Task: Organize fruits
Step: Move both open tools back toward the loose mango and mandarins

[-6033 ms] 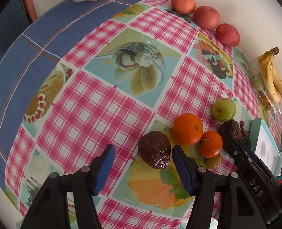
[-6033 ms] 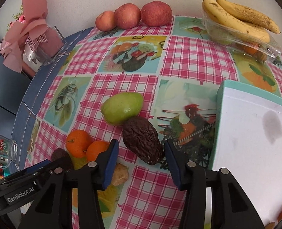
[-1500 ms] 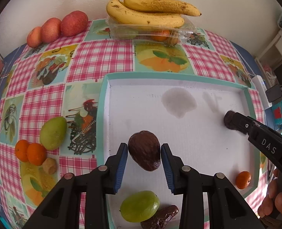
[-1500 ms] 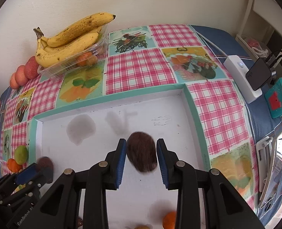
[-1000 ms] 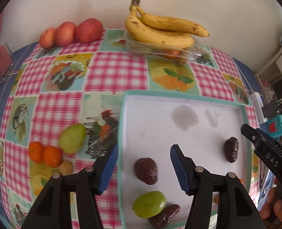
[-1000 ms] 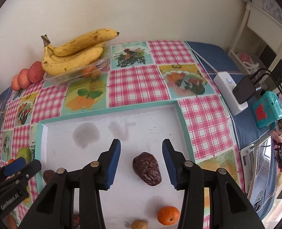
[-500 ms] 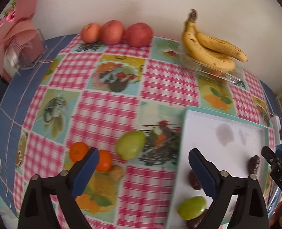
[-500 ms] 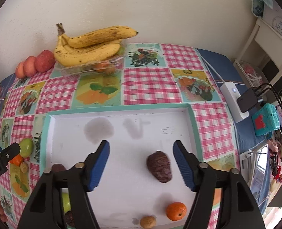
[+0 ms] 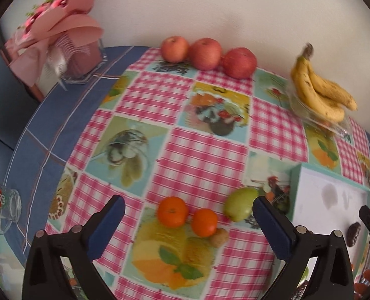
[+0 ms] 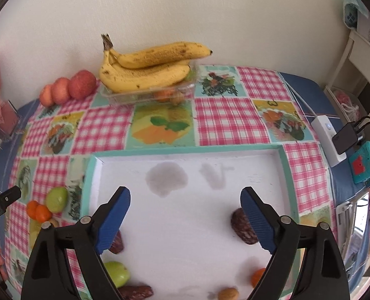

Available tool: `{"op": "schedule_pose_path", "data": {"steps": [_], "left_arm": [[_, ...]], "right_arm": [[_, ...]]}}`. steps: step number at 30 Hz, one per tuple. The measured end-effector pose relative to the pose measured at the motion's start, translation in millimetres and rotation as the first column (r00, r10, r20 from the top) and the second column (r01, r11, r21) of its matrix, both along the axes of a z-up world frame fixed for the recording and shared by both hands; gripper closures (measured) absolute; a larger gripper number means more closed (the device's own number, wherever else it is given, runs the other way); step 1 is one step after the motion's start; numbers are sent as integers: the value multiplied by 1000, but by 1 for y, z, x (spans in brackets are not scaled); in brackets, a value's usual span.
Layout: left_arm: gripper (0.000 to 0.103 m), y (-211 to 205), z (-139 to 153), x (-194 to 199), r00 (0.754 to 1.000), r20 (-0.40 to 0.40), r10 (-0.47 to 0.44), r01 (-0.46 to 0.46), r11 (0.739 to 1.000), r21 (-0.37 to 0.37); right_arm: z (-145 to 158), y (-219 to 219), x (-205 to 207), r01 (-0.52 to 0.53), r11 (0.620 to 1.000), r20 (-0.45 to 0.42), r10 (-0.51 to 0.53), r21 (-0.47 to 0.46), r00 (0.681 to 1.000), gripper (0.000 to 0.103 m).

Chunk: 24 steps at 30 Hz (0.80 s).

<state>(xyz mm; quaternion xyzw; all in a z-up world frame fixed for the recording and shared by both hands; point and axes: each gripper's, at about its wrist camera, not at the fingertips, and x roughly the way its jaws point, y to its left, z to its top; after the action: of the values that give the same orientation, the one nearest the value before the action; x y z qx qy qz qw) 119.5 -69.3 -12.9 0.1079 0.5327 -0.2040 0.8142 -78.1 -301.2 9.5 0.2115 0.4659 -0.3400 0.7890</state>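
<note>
- Dark wrinkled fruit (image 10: pixel 242 226) just behind right gripper (image 10: pixel 185 216) R finger, on white tray (image 10: pixel 185 215); long axis running toward gripper, narrow end away
- Both grippers gaping wider vs 0.5 s ago, holding nothing
- Left gripper (image 9: pixel 188 215) swung off tray; two oranges (image 9: pixel 172 211) btwn fingers, green pear (image 9: pixel 240 207) by R finger
- Banana bunch (image 10: pixel 147 68) seen whole only in right view

The table (image 9: pixel 197 155), under a pink-checked fruit-print cloth, carries three red apples (image 9: pixel 205 53), two oranges (image 9: pixel 187 216), a green pear (image 9: pixel 240 207), a clear banana punnet (image 10: pixel 147 92) and a teal-rimmed white tray (image 10: pixel 185 150).

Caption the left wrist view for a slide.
Open left gripper above two oranges, a green fruit and a nut beside the tray.
</note>
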Motion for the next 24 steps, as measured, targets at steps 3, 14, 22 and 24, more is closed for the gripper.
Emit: {"op": "schedule_pose_path", "data": {"steps": [3,14,22,24], "left_arm": [[0,13,2,9,1000,-13,13,-14,999,-32],[0,46,11,34,999,4,47,-46,988,-146],[0,67,18,47,996,24,82,-77,982,-170],[0,73,19,51,995,21,94,-90,981,-170]], "right_arm": [[2,4,6,-6,1000,18,6,10,1000,13],[7,35,39,-64,998,69,64,-4,996,13],[8,59,61,-100,995,101,99,2,990,13],[9,65,66,-109,994,102,108,-3,989,13]]}}
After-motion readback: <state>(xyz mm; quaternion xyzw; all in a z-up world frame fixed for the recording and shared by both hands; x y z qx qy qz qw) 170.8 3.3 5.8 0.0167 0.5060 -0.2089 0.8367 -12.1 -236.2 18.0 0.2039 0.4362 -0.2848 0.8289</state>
